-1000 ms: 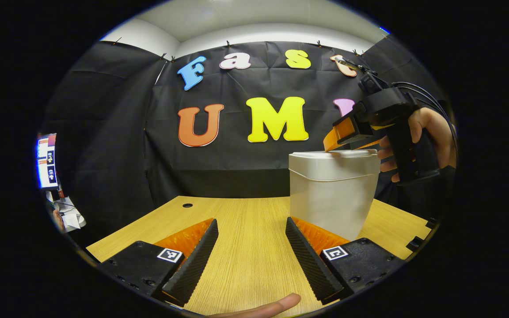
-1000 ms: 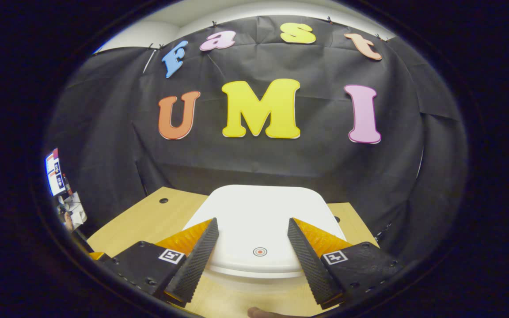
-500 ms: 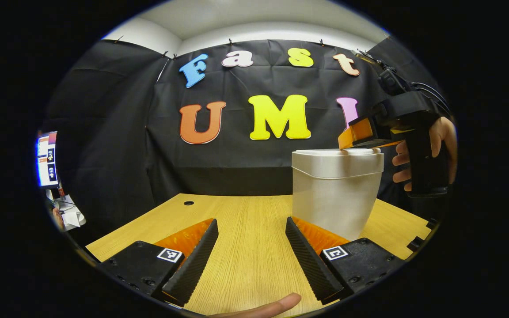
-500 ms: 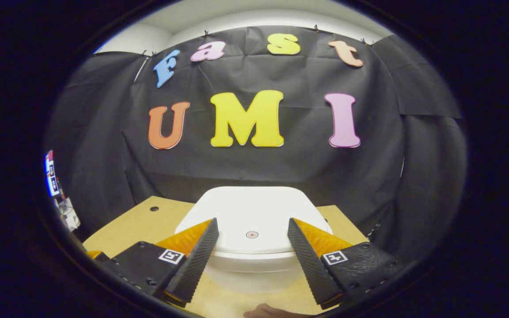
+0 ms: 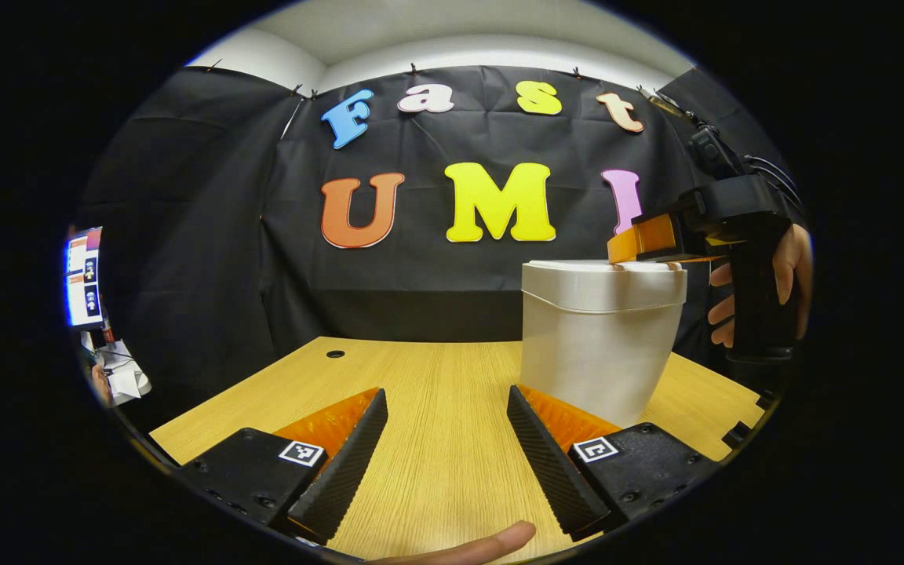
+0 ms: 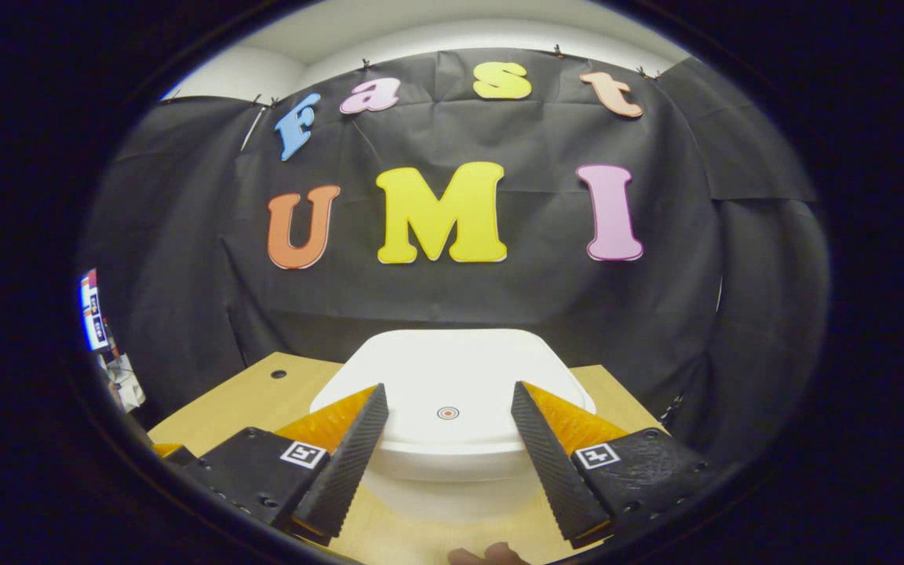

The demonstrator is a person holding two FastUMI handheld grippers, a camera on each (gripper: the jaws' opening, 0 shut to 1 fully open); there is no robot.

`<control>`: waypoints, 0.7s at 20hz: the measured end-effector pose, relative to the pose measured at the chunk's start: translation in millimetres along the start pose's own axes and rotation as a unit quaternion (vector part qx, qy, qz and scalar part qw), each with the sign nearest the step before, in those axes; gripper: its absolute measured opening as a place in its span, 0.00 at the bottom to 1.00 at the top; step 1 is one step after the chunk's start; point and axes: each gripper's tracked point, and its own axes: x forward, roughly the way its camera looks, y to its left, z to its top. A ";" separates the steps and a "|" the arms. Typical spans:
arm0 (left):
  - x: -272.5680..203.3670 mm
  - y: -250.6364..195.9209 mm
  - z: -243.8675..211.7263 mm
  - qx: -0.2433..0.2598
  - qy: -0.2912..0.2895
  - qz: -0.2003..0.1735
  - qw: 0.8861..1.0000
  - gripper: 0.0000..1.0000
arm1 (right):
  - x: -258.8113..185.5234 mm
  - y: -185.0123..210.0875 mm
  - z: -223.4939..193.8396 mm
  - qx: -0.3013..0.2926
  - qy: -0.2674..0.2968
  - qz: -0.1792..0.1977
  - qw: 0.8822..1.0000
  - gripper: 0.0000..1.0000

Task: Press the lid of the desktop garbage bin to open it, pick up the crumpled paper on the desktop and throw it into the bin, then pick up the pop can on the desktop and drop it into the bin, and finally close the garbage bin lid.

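In the left gripper view, the left gripper [image 5: 444, 400] sat at the bottom of the frame with its jaws spread wide and nothing between them but the bare wooden desktop [image 5: 436, 377]. A fingertip [image 5: 491, 543] poked in at the very bottom edge, below the fingers. The white garbage bin [image 5: 597, 341] stood right of centre on the desktop, just behind the right-hand finger, its lid [image 5: 605, 271] down and level on the body. At the upper right of the frame, the right gripper [image 5: 640, 239] reached in over the lid, held by a hand [image 5: 766, 282] on its dark grip; from this side angle I could not tell whether its tips touched the lid or hung just above it.

In the right gripper view, the right gripper [image 6: 446, 404] had its jaws wide apart as well, holding nothing. Between the two fingers, in the lower centre of the frame, lay the broad white lid [image 6: 452, 369], closed, with a small round red-and-white mark [image 6: 447, 413] on it, midway between the fingertips. The bin's front wall [image 6: 444, 494] showed below the lid's rim, near the bottom of the frame, and strips of the desktop [image 6: 264, 392] flanked it on both sides. A small dark hole [image 6: 278, 373] sat in the desktop at the left.
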 end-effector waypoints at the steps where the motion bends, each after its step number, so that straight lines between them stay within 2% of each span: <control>1: 0.2 -0.1 0.1 -0.001 0.001 -0.001 1.000 0.99 | 0.4 0.0 1.2 0.003 -0.005 0.002 1.000 0.99; 4: 2.4 -1.6 -1.4 -0.005 0.000 -0.006 1.000 0.99 | 1.1 0.9 11.3 -0.017 -0.013 0.012 1.000 0.98; 7: 5.1 1.7 -5.5 -0.010 0.007 -0.002 1.000 0.99 | 2.1 -5.1 11.1 0.016 -0.006 0.022 1.000 0.96; 9: 5.8 3.6 -6.1 -0.012 0.009 0.001 1.000 0.99 | 2.5 -9.2 8.7 0.004 -0.007 0.018 1.000 0.97; 11: 6.3 1.0 -6.3 -0.012 0.008 -0.001 1.000 0.99 | 3.5 -9.5 1.4 0.023 -0.002 0.023 0.999 1.00; 14: 4.7 -0.2 -5.4 -0.011 0.008 -0.003 1.000 0.99 | 3.4 -9.7 -4.0 -0.009 -0.010 0.026 1.000 0.99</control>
